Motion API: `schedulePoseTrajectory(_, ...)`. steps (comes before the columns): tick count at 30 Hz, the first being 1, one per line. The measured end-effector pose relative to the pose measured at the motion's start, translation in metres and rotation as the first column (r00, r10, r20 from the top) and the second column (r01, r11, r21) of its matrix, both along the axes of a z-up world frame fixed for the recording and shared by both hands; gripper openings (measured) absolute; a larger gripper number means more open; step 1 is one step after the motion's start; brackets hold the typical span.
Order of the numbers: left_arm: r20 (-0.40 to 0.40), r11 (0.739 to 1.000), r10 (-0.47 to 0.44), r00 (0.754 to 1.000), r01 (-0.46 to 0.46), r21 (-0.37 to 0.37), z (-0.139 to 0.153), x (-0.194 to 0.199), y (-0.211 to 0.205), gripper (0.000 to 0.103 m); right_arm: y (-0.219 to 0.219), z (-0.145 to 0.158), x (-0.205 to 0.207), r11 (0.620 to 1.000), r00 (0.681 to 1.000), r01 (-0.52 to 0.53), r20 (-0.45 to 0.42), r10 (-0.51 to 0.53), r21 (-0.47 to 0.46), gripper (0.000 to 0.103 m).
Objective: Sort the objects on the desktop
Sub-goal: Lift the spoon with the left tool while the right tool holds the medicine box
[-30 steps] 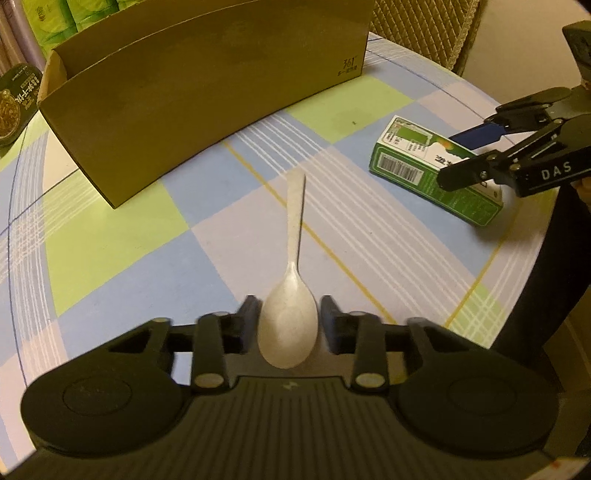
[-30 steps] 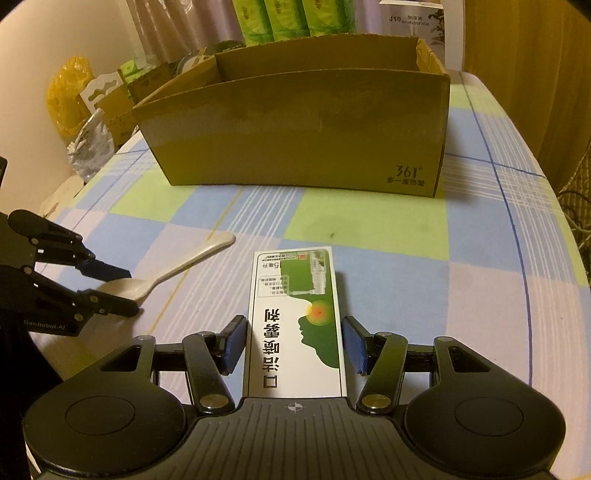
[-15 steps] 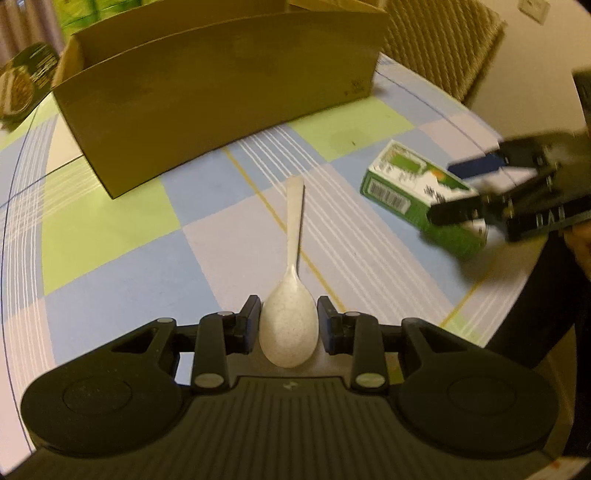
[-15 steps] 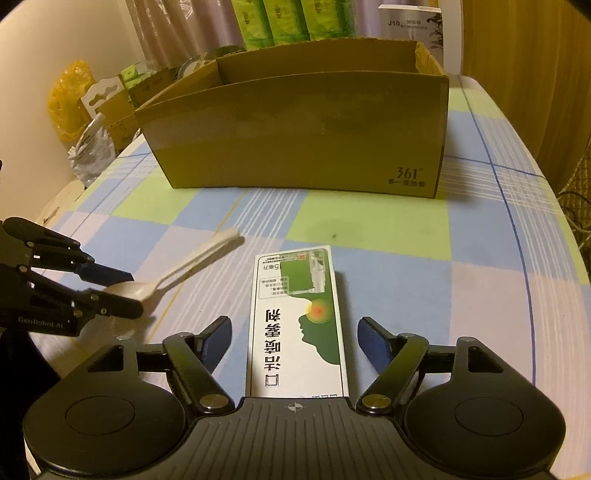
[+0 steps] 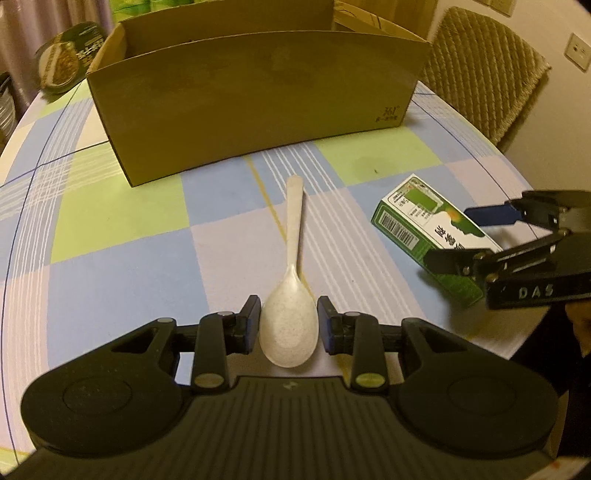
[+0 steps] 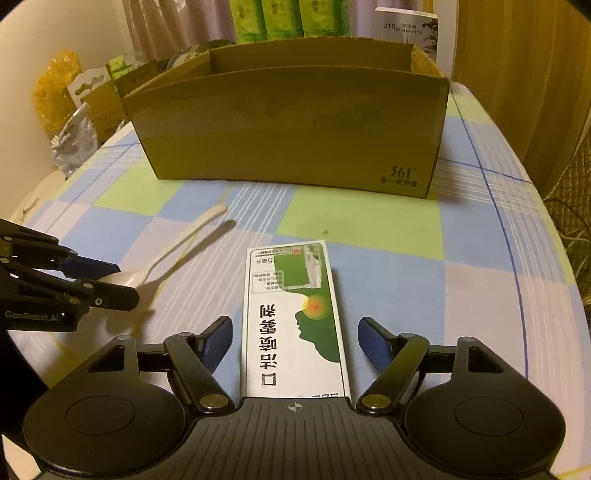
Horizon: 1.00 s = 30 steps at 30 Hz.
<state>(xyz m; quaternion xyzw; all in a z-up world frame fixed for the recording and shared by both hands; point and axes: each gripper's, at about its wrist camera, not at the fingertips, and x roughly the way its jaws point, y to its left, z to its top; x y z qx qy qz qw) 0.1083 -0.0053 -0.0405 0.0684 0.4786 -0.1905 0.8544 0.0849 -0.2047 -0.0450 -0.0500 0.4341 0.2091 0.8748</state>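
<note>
Cardboard box (image 6: pixel 291 125): brown, open-topped, "361°" printed at its lower right corner; stands at the far side of the checked tablecloth (image 6: pixel 480 258).
Medicine carton (image 6: pixel 295 317): green and white, Chinese print, barcode on one end; lies flat in front of the box, well apart from it.
Right gripper (image 6: pixel 295 339): "DAS" on its body; jaws spread wide on either side of the carton, pads clear of it.
Spoon (image 5: pixel 290 295): pale speckled plastic, handle pointing toward the box, its shadow on the cloth beside it.
Left gripper (image 5: pixel 289 325): "GenRobot.AI" on its side; fingers clamped on the spoon's bowl.
Open room: bare cloth between box and both items.
Table edge: curves off close behind the carton, away from the box.
Behind box: white carton marked "J10" (image 6: pixel 404 27).
</note>
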Motion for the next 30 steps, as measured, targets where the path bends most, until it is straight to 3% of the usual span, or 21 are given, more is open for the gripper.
schedulePoseTrajectory(14,-0.01,1.0,0.028,1.0,-0.028,-0.008,-0.005,-0.001,-0.002,0.028,0.007,-0.006,0.002,0.999,1.0,-0.017,-0.002,0.017,-0.049,0.063)
schedulePoseTrajectory(16,-0.01,1.0,0.029,1.0,-0.029,-0.009,-0.005,-0.001,-0.002,0.028,0.008,-0.007,0.003,0.998,1.0,-0.023,-0.001,0.023,-0.059,0.054)
schedulePoseTrajectory(30,-0.009,1.0,0.029,1.0,-0.029,-0.011,-0.004,-0.001,-0.001,0.028,0.01,-0.001,-0.001,0.998,0.999,-0.031,0.011,0.031,-0.053,0.052)
